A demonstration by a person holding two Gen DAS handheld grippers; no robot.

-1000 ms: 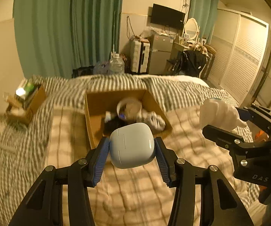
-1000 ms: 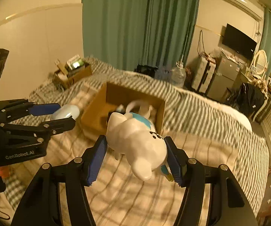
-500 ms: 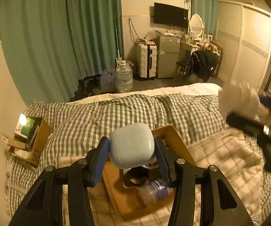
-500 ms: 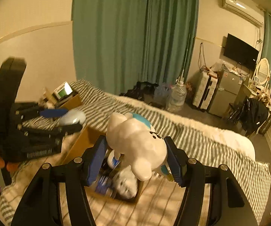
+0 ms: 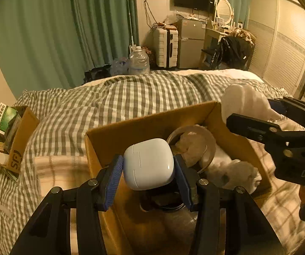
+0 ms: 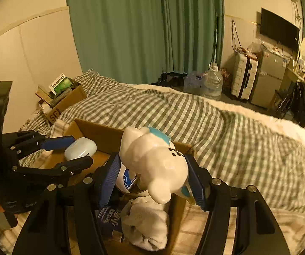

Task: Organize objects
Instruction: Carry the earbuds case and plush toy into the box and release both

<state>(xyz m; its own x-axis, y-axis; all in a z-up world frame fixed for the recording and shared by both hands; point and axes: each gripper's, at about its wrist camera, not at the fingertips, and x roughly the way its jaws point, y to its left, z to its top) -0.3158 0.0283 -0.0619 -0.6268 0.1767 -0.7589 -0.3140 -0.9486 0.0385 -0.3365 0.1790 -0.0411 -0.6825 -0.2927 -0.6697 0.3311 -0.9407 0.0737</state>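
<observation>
Cardboard box (image 5: 152, 125) sits on the checked bedding (image 5: 114, 106), open top, already holding a glass jar (image 5: 192, 146), a rolled white cloth (image 5: 233, 170) and a dark-lidded container (image 5: 163, 201). Far left, a smaller carton of books (image 5: 14, 131) sits at the bed edge by the wall.

Left gripper (image 5: 148, 170): blue pads clamped on a white earbuds case (image 5: 148, 163), held over the left half of the box, above the dark lid. Case is upright, hinge seam facing the camera.

Right gripper (image 6: 154, 176): jaws tight on a white animal figurine (image 6: 152, 161) with a blue patch, held over the right side of the box, above the cloth (image 6: 146, 225) and a blue-labelled bottle (image 6: 127, 180). Figurine tilted, one end pointing toward the camera.

Both grippers side by side, close but not touching. Behind the bed: green curtains (image 6: 144, 27), water jugs (image 6: 211, 82), white suitcase (image 6: 243, 76).
</observation>
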